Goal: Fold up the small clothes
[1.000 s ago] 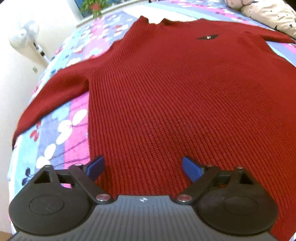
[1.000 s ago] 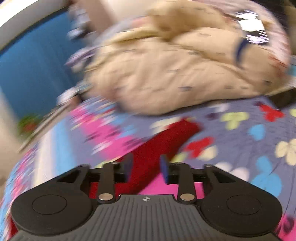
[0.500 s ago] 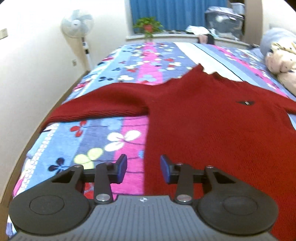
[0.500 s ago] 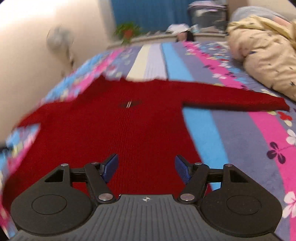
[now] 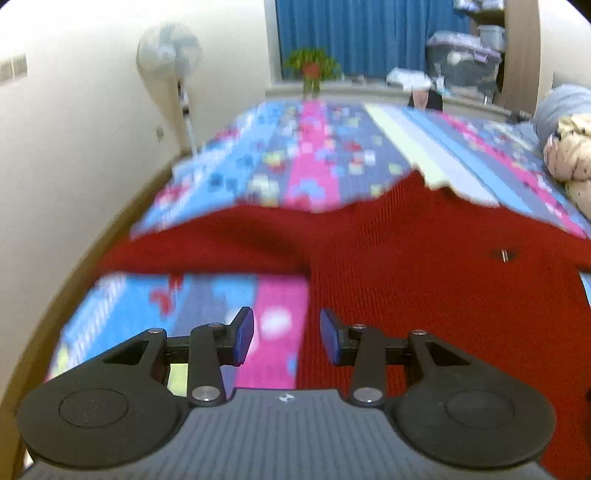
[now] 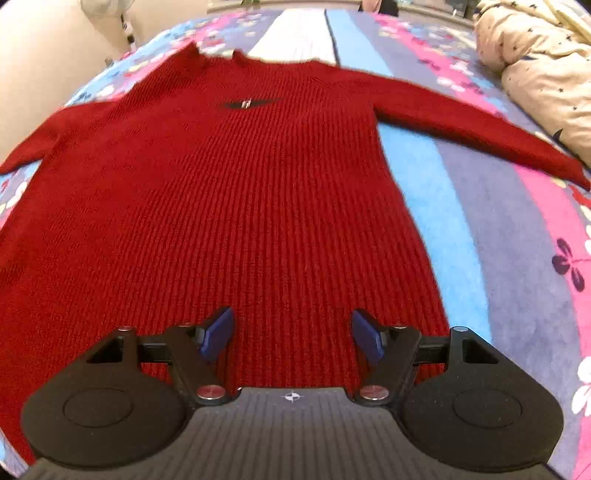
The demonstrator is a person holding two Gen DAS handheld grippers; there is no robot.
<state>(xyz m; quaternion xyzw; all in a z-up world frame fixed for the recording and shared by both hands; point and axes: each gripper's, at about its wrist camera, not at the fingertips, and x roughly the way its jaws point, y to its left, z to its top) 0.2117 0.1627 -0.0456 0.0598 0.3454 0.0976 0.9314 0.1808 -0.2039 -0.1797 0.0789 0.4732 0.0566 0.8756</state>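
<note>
A red knit sweater [image 6: 236,206] lies flat, front up, on a flower-patterned bedspread [image 6: 517,229], collar at 12 o'clock in the right wrist view, one sleeve reaching toward 3 o'clock and the other toward 9 o'clock.

The right gripper [image 6: 291,334] hangs over the hem at 6 o'clock, jaws spread with nothing between them. The left gripper [image 5: 286,341] hangs over the sweater's left side edge, jaws partly apart and empty, with pink bedspread showing in the gap.

A beige padded quilt [image 6: 543,62] is bunched at 2 o'clock, near the right sleeve's cuff but apart from it. In the left wrist view a standing fan [image 5: 170,55] rises at 11 o'clock beside the wall, and a potted plant [image 5: 312,68] sits at 12 o'clock before a blue curtain [image 5: 365,33]. Bare bedspread lies beyond the collar and right of the body.
</note>
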